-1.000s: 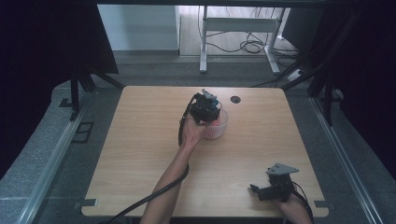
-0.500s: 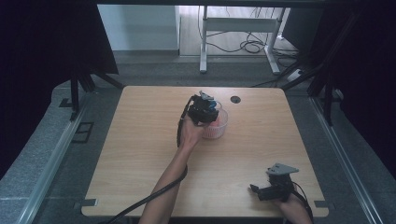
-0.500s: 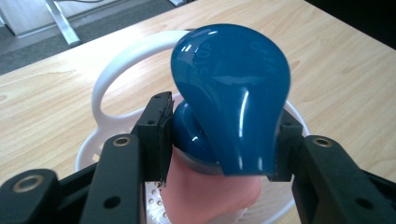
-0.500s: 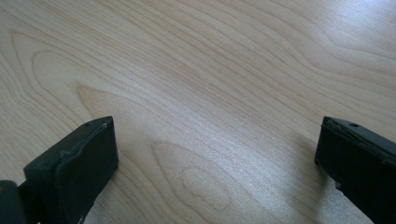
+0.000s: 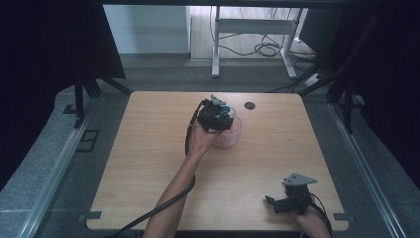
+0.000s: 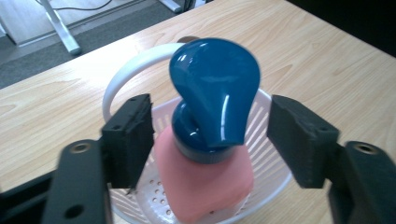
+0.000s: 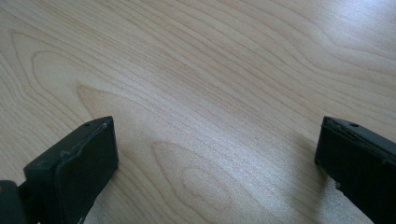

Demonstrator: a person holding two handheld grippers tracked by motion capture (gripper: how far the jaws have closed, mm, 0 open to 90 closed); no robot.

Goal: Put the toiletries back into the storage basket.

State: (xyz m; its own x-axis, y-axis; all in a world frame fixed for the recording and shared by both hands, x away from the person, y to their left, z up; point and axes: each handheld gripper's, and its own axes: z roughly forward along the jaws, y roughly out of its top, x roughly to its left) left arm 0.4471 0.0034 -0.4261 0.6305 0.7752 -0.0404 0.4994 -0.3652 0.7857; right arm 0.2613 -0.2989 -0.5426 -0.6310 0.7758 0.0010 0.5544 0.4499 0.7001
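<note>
While your left gripper (image 6: 210, 140) hangs just above the white basket (image 5: 233, 135), its jaws have just been opening and stand clear of the blue-capped pink bottle (image 6: 212, 140), which sits upright in the basket, directly between the pads. Withdraw straight up along its axis (right gripper (image 5: 277, 202), gaping empty, is well apart near the table's (image 5: 148, 163) front edge).
</note>
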